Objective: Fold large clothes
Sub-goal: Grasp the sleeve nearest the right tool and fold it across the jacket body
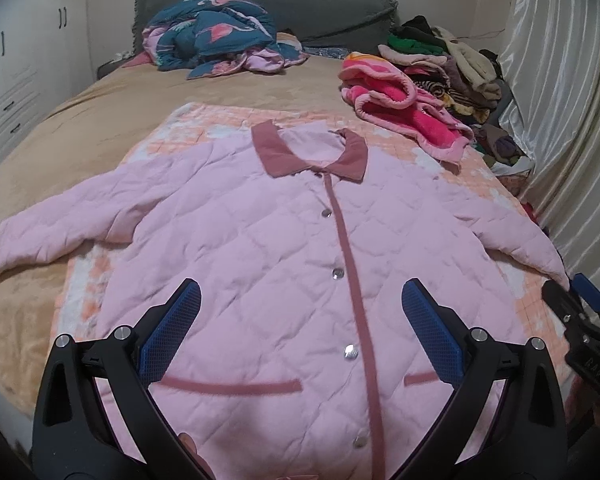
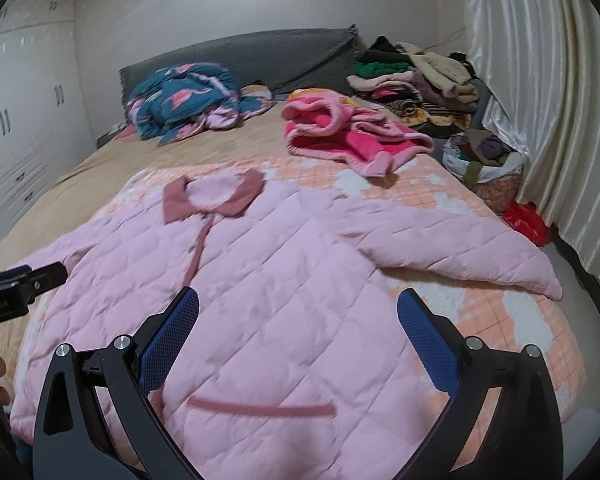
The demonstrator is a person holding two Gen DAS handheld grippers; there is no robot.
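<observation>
A pink quilted jacket (image 1: 260,248) with a dusty-rose collar, placket and pocket trims lies flat, front up and buttoned, sleeves spread, on an orange-and-white quilt (image 1: 204,120) on the bed. It also shows in the right wrist view (image 2: 284,280). My left gripper (image 1: 300,332) is open and empty above the jacket's lower front. My right gripper (image 2: 298,340) is open and empty above the jacket's right lower side, near the right sleeve (image 2: 480,256). The right gripper also shows at the left view's right edge (image 1: 580,304).
A bright pink fleece garment (image 1: 404,108) lies beyond the jacket. A teal flamingo-print blanket (image 1: 216,36) is bunched by the grey headboard (image 1: 320,12). A pile of clothes (image 1: 452,64) and a basket (image 2: 488,160) line the right side by the curtain (image 1: 560,100). Wardrobes (image 1: 16,72) stand left.
</observation>
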